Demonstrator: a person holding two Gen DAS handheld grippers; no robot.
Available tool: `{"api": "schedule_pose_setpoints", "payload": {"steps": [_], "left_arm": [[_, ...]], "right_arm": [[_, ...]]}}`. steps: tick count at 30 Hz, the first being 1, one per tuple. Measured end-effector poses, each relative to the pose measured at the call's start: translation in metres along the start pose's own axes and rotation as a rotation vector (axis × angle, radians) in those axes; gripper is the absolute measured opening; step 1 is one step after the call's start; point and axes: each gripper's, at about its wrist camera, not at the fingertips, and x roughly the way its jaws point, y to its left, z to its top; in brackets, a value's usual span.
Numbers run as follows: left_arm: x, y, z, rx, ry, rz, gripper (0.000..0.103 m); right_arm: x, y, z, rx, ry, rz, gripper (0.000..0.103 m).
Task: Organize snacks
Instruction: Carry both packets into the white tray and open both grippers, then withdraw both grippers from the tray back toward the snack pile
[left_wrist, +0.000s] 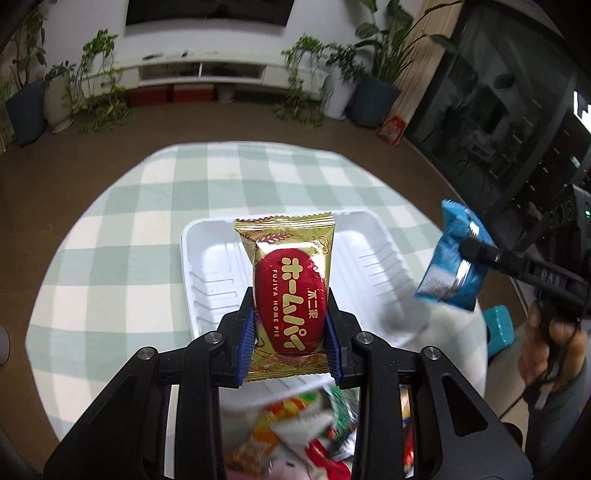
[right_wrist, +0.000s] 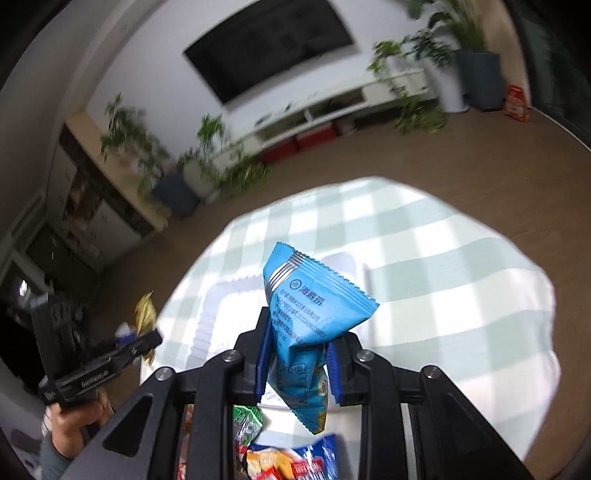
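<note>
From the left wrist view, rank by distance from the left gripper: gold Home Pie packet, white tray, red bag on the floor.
1. Gold Home Pie packet, clamped in the left gripper.
2. White tray, on the table just ahead.
3. Red bag, on the floor, far right.

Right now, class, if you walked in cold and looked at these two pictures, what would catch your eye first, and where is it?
The gold and red Home Pie packet stands out first, upright between the left gripper fingers, above the empty white tray on the green checked tablecloth. Next comes the blue snack packet, pinched crumpled in the right gripper. A blurred heap of mixed snacks lies below it, nearest the camera.
</note>
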Motion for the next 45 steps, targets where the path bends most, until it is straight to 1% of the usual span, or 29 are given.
{"api": "schedule_pose_setpoints", "payload": {"steps": [3,6,8,11,14,19,22,24,26,27,31,32,33,34,35,37,40,42,43,45], "left_arm": [[0.029,0.006,0.003,-0.003,0.043,0.01,0.03],[0.057,0.009,0.001,0.005,0.092,0.026,0.03],[0.072,0.014,-0.002,-0.002,0.108,0.028,0.03],[0.09,0.023,-0.005,-0.02,0.133,0.046,0.03],[0.103,0.031,-0.007,-0.033,0.15,0.06,0.03],[0.118,0.029,-0.01,-0.014,0.177,0.077,0.03],[0.126,0.029,-0.012,-0.009,0.185,0.096,0.03],[0.126,0.028,-0.012,-0.008,0.185,0.098,0.032],[0.125,0.025,-0.012,-0.006,0.181,0.103,0.05],[0.125,0.024,-0.012,-0.003,0.181,0.109,0.052],[0.125,0.024,-0.013,-0.003,0.175,0.119,0.052],[0.125,0.024,-0.013,-0.003,0.173,0.12,0.052],[0.125,0.025,-0.013,-0.005,0.173,0.12,0.053],[0.125,0.025,-0.012,-0.007,0.168,0.115,0.056],[0.123,0.024,-0.012,-0.006,0.162,0.113,0.062],[0.121,0.025,-0.012,-0.009,0.158,0.117,0.065],[0.111,0.031,-0.01,-0.024,0.139,0.11,0.065],[0.1,0.034,-0.009,-0.038,0.115,0.101,0.07],[0.092,0.035,-0.007,-0.044,0.099,0.094,0.075],[0.076,0.036,-0.004,-0.047,0.072,0.076,0.077]], "right_arm": [[0.035,0.008,-0.002,-0.025,0.07,-0.004,0.028],[0.061,0.006,-0.003,-0.038,0.129,-0.014,0.028],[0.074,0.007,-0.005,-0.06,0.165,-0.02,0.028],[0.087,0.002,-0.003,-0.089,0.189,-0.059,0.028],[0.098,-0.003,-0.002,-0.1,0.213,-0.081,0.028],[0.107,-0.011,-0.001,-0.089,0.228,-0.082,0.028],[0.11,-0.013,-0.003,-0.092,0.231,-0.086,0.031],[0.111,-0.015,-0.005,-0.09,0.235,-0.09,0.033],[0.115,-0.018,-0.005,-0.083,0.235,-0.09,0.034],[0.115,-0.02,-0.006,-0.076,0.233,-0.088,0.035],[0.114,-0.022,-0.007,-0.063,0.23,-0.083,0.036],[0.114,-0.022,-0.007,-0.066,0.229,-0.082,0.037],[0.114,-0.021,-0.007,-0.071,0.228,-0.084,0.043],[0.114,-0.02,-0.008,-0.079,0.231,-0.094,0.047],[0.115,-0.02,-0.009,-0.082,0.232,-0.101,0.054],[0.116,-0.021,-0.011,-0.079,0.233,-0.095,0.055],[0.113,-0.021,-0.011,-0.07,0.228,-0.09,0.058],[0.108,-0.021,-0.009,-0.061,0.222,-0.081,0.066],[0.103,-0.02,-0.007,-0.057,0.213,-0.077,0.069],[0.093,-0.02,-0.003,-0.053,0.185,-0.068,0.074]]}}
